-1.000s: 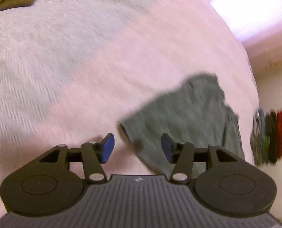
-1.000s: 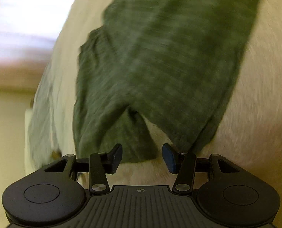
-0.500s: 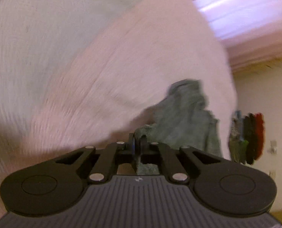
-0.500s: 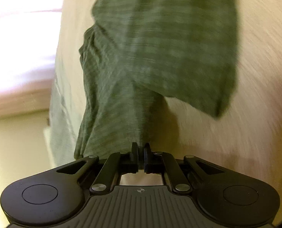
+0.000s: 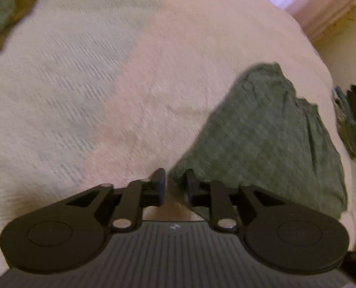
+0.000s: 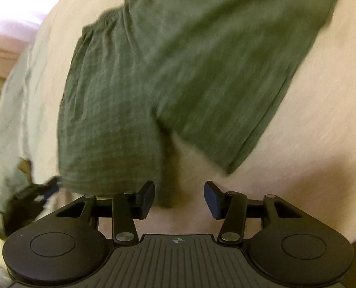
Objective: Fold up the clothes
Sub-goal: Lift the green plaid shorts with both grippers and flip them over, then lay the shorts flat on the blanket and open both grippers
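Right wrist view: the green shorts (image 6: 178, 72) lie flat on the pale bedspread (image 6: 322, 120), waistband far-left, two legs toward the near side. The right gripper (image 6: 179, 196), its jaws just opened and spread, hovers off the crotch notch, pinching nothing. The left gripper (image 5: 174, 183), jaws just parted narrowly, sits at the near-left hem corner, cloth barely between.

Ahead of the black right gripper (image 6: 179, 195) with its blue pads, grey-green shorts (image 6: 178, 72) are showing a faint woven check. Ahead and left of the black left gripper (image 5: 175, 183), a bedspread (image 5: 82, 84) is showing pale cream-pink with a fine ribbed weave; far left, olive and grey-green clothes (image 5: 2, 12) are lying heaped
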`<control>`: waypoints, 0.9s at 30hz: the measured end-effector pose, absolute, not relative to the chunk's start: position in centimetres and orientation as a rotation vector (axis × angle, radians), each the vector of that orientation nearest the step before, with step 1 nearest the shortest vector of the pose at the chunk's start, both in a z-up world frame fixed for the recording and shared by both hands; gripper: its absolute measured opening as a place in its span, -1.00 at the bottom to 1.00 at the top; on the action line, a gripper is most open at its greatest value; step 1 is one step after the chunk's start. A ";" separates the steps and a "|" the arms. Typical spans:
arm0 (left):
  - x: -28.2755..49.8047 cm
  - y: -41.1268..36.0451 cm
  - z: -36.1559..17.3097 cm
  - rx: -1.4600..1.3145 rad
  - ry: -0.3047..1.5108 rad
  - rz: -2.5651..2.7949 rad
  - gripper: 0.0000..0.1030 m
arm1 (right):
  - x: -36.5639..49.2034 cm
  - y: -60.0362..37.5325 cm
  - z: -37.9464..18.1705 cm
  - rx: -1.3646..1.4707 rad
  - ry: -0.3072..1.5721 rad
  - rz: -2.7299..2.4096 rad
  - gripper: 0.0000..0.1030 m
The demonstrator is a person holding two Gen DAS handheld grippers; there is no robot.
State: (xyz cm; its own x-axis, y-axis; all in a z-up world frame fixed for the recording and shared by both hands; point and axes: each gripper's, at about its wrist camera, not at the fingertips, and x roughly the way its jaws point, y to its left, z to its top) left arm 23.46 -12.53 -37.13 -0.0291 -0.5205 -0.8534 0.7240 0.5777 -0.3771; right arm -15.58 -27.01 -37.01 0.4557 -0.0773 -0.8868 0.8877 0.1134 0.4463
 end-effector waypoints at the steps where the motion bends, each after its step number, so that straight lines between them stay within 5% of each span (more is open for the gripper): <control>1: 23.6 -12.5 -36.6 0.214 1.228 -0.981 -0.60 | -16.1 -27.2 -36.1 1.204 0.832 -0.874 -0.05; 11: 22.2 -16.8 -33.0 0.266 1.081 -1.108 -0.60 | -18.5 -35.8 -34.7 0.661 0.895 -1.107 -0.05; 19: 22.3 -26.8 -34.0 0.278 1.036 -1.277 -0.23 | -20.0 -46.5 -33.5 0.761 0.727 -0.996 -0.04; 27: 24.3 -39.0 -36.4 0.355 0.994 -1.458 -0.17 | -13.0 -54.7 -35.5 0.685 0.753 -0.810 -0.04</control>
State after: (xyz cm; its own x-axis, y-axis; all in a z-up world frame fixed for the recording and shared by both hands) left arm 24.31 -38.98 -36.42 -0.1799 -0.6549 -0.7340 0.9225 0.1467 -0.3571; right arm -13.01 -54.68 -35.52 0.4703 -0.3766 -0.7981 0.8235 0.5125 0.2434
